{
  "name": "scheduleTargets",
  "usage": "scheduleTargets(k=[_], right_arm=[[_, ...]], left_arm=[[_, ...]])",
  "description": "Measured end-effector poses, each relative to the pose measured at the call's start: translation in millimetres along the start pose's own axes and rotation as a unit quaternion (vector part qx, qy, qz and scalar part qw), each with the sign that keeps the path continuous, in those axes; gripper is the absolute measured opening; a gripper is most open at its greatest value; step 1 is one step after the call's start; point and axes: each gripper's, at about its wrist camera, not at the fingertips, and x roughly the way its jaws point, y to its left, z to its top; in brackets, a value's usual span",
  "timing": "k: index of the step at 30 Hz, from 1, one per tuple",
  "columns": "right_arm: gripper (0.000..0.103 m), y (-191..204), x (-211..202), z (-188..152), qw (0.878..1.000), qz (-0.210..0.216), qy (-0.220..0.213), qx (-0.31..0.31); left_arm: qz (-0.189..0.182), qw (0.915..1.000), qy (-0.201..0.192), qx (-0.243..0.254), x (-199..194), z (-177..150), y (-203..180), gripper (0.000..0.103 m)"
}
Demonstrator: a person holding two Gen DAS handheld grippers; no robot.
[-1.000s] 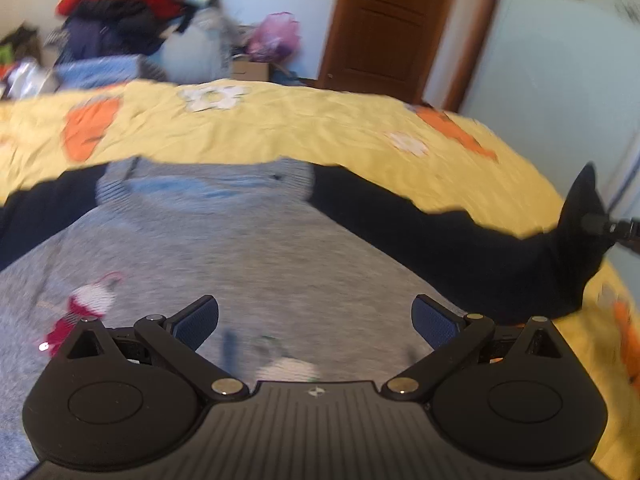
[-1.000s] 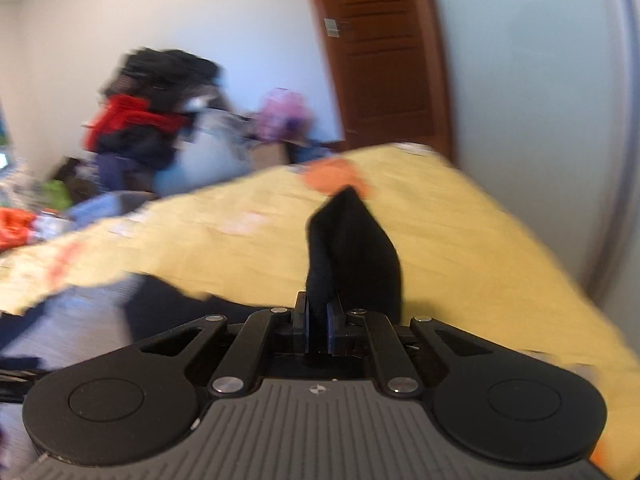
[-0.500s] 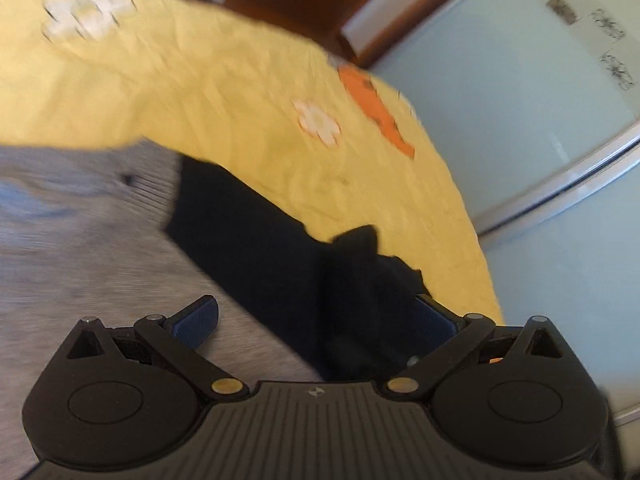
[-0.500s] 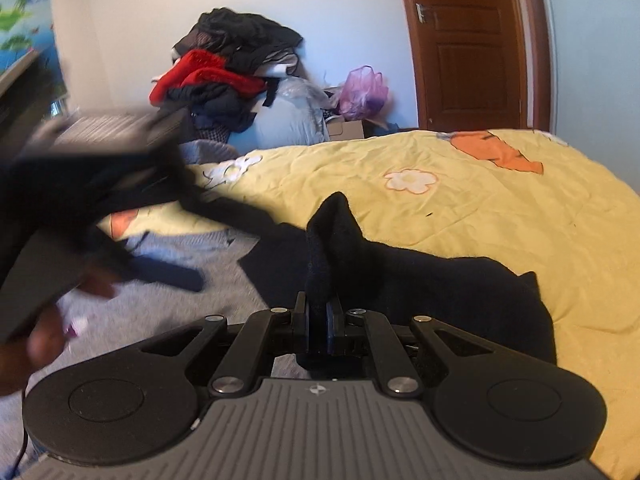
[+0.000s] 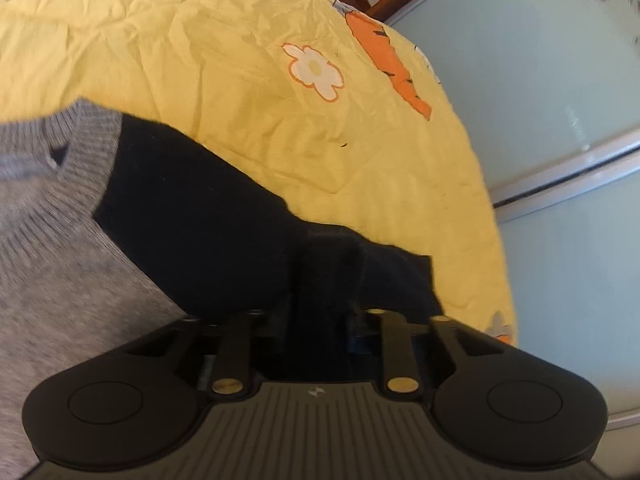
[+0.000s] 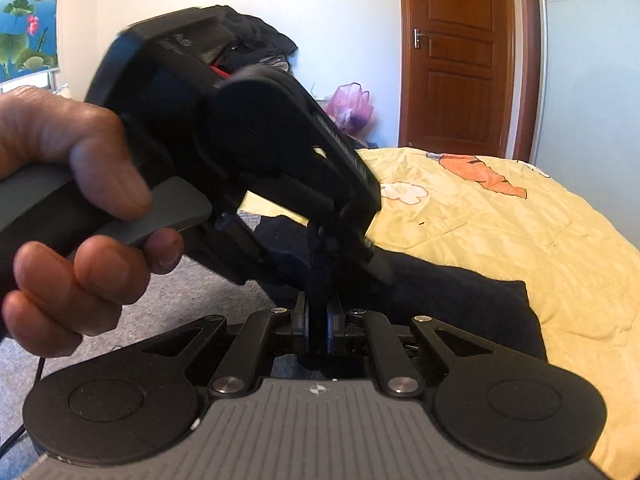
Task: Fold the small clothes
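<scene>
Both tools, left tool (image 5: 320, 316) and right tool (image 6: 318, 328), were clamped on the dark sleeve (image 5: 208, 224) directly ahead of them, the sweater (image 5: 52, 264) spread on the bed (image 5: 248, 92). Soft, light knit; grip near the cuff.

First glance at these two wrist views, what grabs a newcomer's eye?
In the right wrist view, the left gripper and the hand holding it loom large, pinching the same black knit sleeve as the right gripper. In the left wrist view, the grey knit sweater lies on a yellow quilt printed with an orange carrot.
</scene>
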Motion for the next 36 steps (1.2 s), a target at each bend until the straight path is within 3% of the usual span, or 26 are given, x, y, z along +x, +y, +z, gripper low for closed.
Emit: scheduleTargets(k=[2, 8, 13, 16, 23, 31, 34, 35, 36], right_arm=[[0.015, 6, -1, -1, 1.0, -0.007, -0.002, -0.003], [0.015, 21, -10, 7, 1.0, -0.014, -0.014, -0.007], [0.014, 51, -18, 31, 0.999, 0.003, -0.039, 0.0], [0.013, 81, -15, 40, 0.998, 0.026, -0.048, -0.004], [0.013, 146, -5, 42, 0.996, 0.076, -0.037, -0.006], [0.011, 190, 10, 32, 0.995, 0.096, -0.008, -0.014], [0.012, 197, 39, 26, 0.994, 0.09, 0.046, -0.033], [0.025, 198, 44, 22, 0.994, 0.084, 0.055, -0.043], [0.052, 199, 44, 19, 0.994, 0.079, 0.057, -0.052]], left_arm=[[-0.001, 1.0, -0.003, 0.001, -4, 1, -1, 0.009], [-0.014, 0.9993, -0.03, 0.016, -24, 0, 4, 0.007], [-0.01, 0.9982, -0.049, 0.032, -77, 9, 28, 0.007], [0.011, 0.9977, -0.057, 0.036, -107, 12, 51, 0.007], [0.034, 0.9971, -0.066, 0.015, -140, 0, 114, 0.007], [0.074, 0.9947, -0.071, -0.002, -130, -13, 165, 0.009], [0.046, 0.9949, -0.085, -0.027, -125, -16, 183, 0.013], [0.038, 0.9945, -0.09, -0.037, -127, -17, 186, 0.015], [0.028, 0.9942, -0.092, -0.048, -127, -17, 189, 0.017]])
